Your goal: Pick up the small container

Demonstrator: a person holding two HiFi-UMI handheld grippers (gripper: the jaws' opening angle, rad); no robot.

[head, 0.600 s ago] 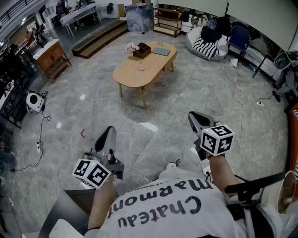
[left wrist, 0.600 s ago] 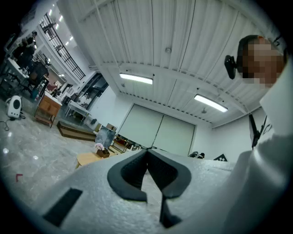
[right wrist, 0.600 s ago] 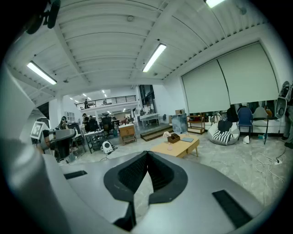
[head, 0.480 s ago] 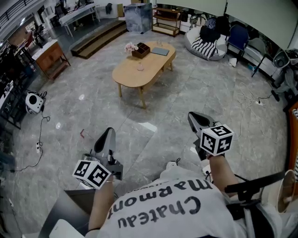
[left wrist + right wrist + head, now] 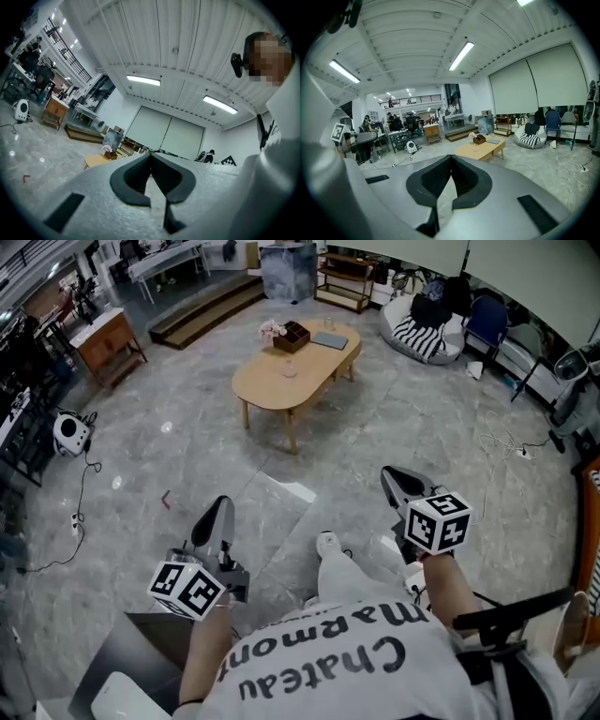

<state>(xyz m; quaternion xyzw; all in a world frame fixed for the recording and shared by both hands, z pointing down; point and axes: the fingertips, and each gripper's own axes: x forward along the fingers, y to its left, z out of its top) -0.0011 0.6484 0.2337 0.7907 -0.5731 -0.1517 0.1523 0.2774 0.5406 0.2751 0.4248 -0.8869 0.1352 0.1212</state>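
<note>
L gripper point(image 5: 217, 512) and R gripper point(image 5: 398, 479) were held low before the person, pointing fwd, both jaws closed on nothing, small container point(image 5: 289, 371) sat mid oval table point(image 5: 255, 390), toward its near end, well apart from both.

Two claws point(image 5: 221, 504) point(image 5: 390, 476), one oval table point(image 5: 272, 390), one wooden box point(image 5: 296, 337)

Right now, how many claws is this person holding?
2. The left claw is low on the left, the right claw on the right. Both are shut and empty.
</note>
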